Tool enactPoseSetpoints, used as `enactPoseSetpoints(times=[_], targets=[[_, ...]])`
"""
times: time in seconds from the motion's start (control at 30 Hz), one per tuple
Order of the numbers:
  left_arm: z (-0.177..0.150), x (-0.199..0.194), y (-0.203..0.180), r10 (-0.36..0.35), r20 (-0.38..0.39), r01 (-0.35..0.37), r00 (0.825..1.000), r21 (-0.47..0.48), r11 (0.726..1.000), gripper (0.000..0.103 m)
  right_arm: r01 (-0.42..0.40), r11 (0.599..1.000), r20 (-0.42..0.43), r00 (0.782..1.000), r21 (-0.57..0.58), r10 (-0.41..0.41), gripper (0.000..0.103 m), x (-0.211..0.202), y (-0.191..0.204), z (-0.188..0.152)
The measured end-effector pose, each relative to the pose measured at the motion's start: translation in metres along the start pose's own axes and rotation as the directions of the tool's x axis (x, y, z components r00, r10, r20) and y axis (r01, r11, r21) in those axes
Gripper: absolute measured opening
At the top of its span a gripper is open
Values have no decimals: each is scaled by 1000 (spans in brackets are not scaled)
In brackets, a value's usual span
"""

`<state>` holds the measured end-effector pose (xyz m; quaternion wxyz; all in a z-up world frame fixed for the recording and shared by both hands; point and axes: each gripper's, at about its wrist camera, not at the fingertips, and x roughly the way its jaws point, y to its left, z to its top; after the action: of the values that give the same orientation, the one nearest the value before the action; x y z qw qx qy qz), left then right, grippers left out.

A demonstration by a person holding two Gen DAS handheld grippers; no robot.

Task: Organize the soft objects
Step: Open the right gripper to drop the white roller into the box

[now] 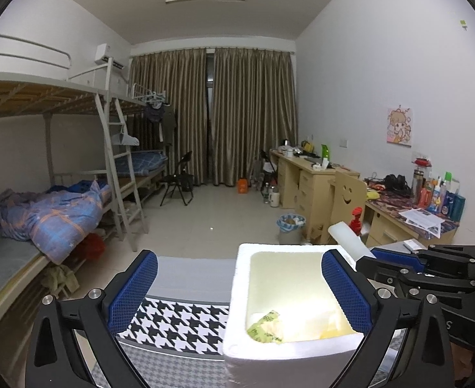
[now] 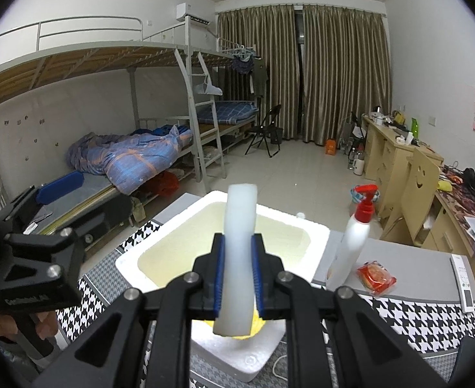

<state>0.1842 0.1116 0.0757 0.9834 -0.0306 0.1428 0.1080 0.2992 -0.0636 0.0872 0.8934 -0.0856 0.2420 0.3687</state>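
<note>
A white foam box (image 1: 237, 294) stands on a houndstooth cloth (image 1: 176, 323); it also shows in the right wrist view (image 2: 131, 262). Inside lies a yellow-green soft packet (image 1: 265, 326). My right gripper (image 2: 238, 274) is shut on a white soft foam strip (image 2: 240, 226) and holds it upright over the box; the strip shows in the left wrist view (image 1: 350, 241). My left gripper (image 1: 237, 294) is open, its fingers astride the box's left wall and empty.
A white spray bottle with a red top (image 2: 353, 239), a red snack packet (image 2: 376, 278) and a white remote (image 2: 463, 284) lie on the table right of the box. Bunk beds (image 2: 124, 161) stand left, desks (image 2: 395, 158) right.
</note>
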Motion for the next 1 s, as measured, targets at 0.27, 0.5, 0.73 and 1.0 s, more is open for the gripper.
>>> enactPoseSetpoints(times=[0.27, 0.5, 0.73, 1.0], targets=[[-1, -4, 7, 24, 2, -24, 1000, -27, 999, 102, -3, 1000, -11, 1000, -13, 3, 19, 8, 4, 3], [-3, -5, 13, 23, -4, -23, 1000, -17, 1000, 102, -8, 1000, -30, 1000, -24, 7, 36, 17, 8, 1], [-3, -6, 16, 32, 2, -32, 999, -26, 999, 102, -19, 1000, -12, 1000, -20, 18, 64, 9, 9, 0], [-3, -10, 11, 35, 6, -35, 999, -15, 999, 102, 8, 1000, 21, 1000, 15, -9, 80, -6, -1, -1]])
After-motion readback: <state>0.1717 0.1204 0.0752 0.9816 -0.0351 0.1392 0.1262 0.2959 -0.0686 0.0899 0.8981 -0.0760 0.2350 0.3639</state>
